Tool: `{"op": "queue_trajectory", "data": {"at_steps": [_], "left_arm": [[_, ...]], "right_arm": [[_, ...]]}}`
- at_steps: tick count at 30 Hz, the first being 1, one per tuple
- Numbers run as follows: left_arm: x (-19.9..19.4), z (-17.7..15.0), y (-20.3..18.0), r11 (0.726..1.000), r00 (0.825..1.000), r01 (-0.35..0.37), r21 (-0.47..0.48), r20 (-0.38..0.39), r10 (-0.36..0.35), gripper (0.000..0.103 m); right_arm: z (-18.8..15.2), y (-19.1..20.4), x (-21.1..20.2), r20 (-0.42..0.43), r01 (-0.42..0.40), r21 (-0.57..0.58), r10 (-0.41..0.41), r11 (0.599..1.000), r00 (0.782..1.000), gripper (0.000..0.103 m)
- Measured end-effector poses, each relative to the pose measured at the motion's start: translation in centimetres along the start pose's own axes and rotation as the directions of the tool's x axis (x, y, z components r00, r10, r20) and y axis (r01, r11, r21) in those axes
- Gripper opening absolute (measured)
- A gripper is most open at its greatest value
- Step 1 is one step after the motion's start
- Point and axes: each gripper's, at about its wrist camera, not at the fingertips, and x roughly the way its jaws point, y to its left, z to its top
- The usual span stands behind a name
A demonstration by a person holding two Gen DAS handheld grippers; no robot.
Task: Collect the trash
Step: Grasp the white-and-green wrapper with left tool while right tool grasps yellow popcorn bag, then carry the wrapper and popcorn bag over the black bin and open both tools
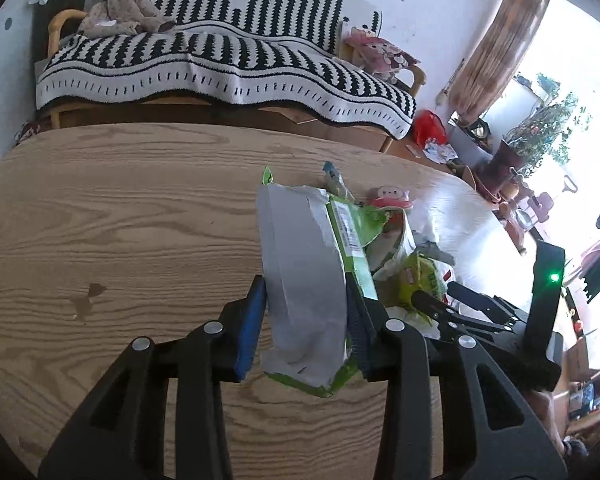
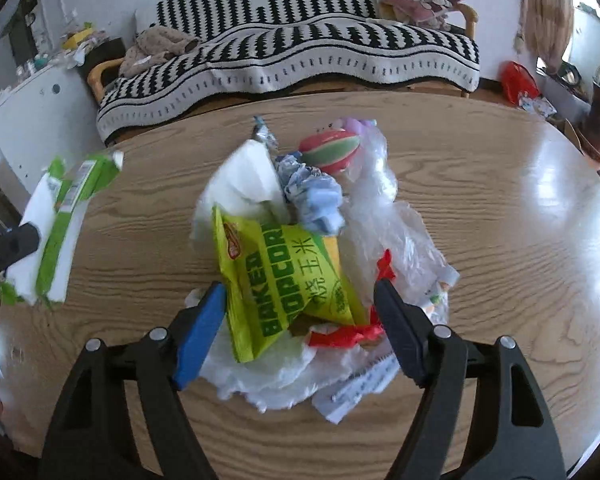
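My left gripper [image 1: 306, 300] is shut on a flattened green and silver carton [image 1: 304, 276] and holds it above the wooden table [image 1: 120, 220]. The same carton shows at the left in the right wrist view [image 2: 60, 216], with a left fingertip [image 2: 12, 246] on it. My right gripper [image 2: 300, 300] is open around a yellow-green popcorn bag [image 2: 284, 276] in a heap of trash. The heap holds clear plastic bags [image 2: 384, 216], white paper [image 2: 240, 184], a crumpled blue wrapper [image 2: 316, 196], red wrapper pieces [image 2: 348, 334] and a red and green round toy [image 2: 332, 152].
A sofa with a black and white striped blanket [image 1: 220, 64] stands behind the table. A red bag [image 1: 430, 126] and potted plants [image 1: 540, 136] are on the floor at the right. A white cabinet [image 2: 28, 120] stands at the left. A dark stain [image 1: 88, 298] marks the table.
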Motion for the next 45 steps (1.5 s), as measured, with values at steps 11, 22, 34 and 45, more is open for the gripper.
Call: {"op": "queue_trajectory", "data": {"at_steps": [11, 22, 34, 45], "left_arm": [[0.1, 0.2, -1.9, 0.998, 1.0, -0.013, 0.054, 0.014, 0.012, 0.038], [0.1, -0.3, -9.6, 0.987, 0.997, 0.064, 0.15, 0.039, -0.07, 0.038], [2.9, -5.7, -26.9, 0.904, 0.96, 0.28, 0.324, -0.065, -0.274, 0.038], [6.5, -15.6, -41.7, 0.755, 0.884, 0.468, 0.459, -0.259, -0.39, 0.038]], "right_arm": [[0.4, 0.1, -5.2, 0.106, -0.105, 0.0, 0.104, 0.995, 0.989, 0.049], [-2.0, -9.4, -14.6, 0.204, -0.117, 0.13, 0.089, 0.985, 0.975, 0.048], [-12.8, -26.0, -23.2, 0.104, 0.183, 0.357, -0.234, 0.916, 0.967, 0.049], [-26.1, -39.6, -26.7, -0.114, 0.305, 0.603, -0.299, 0.737, 0.947, 0.049]]}}
